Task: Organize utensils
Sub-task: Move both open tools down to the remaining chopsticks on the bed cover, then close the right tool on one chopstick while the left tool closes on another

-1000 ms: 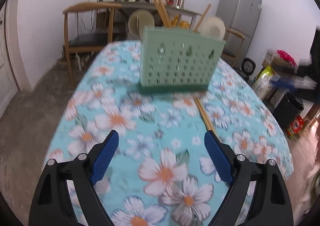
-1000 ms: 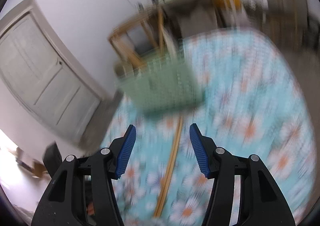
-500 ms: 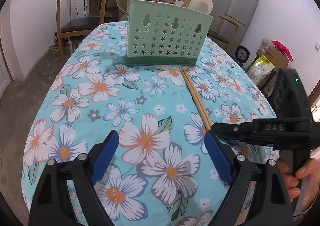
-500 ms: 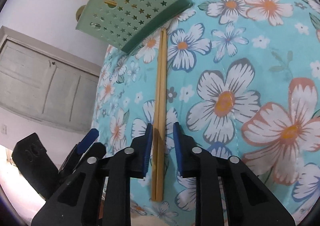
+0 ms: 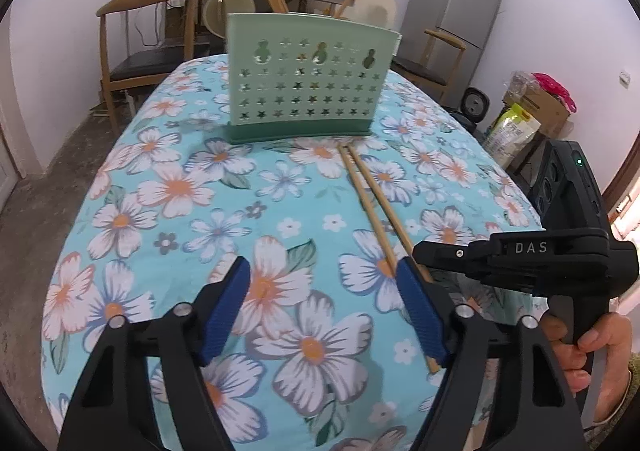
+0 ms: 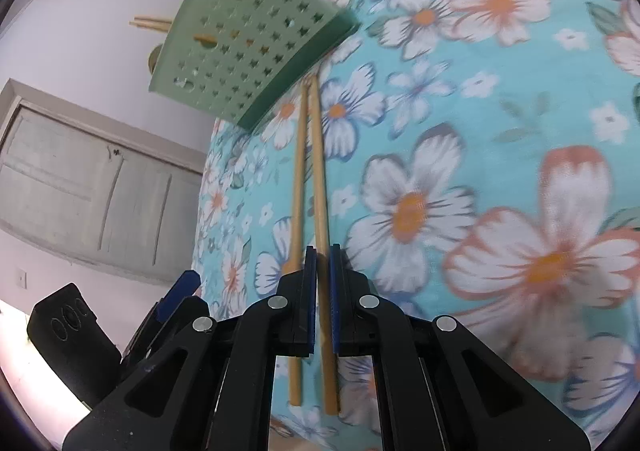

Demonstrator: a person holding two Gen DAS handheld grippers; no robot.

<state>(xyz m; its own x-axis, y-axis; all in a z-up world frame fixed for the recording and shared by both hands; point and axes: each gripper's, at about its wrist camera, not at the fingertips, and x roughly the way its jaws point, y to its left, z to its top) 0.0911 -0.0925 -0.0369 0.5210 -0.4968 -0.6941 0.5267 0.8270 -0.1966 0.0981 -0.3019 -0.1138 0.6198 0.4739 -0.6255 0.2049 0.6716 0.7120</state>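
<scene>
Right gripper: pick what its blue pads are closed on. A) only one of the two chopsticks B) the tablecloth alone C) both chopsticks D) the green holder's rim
A. In the right wrist view the right gripper has its pads pressed on the right-hand chopstick, while the other chopstick lies just outside the left pad on the floral tablecloth.

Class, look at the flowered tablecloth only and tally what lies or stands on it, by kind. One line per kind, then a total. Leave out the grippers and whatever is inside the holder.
Wooden chopsticks: 2, lying side by side, their far ends by the holder's base
Green utensil holder: 1, upright
Total: 3
</scene>
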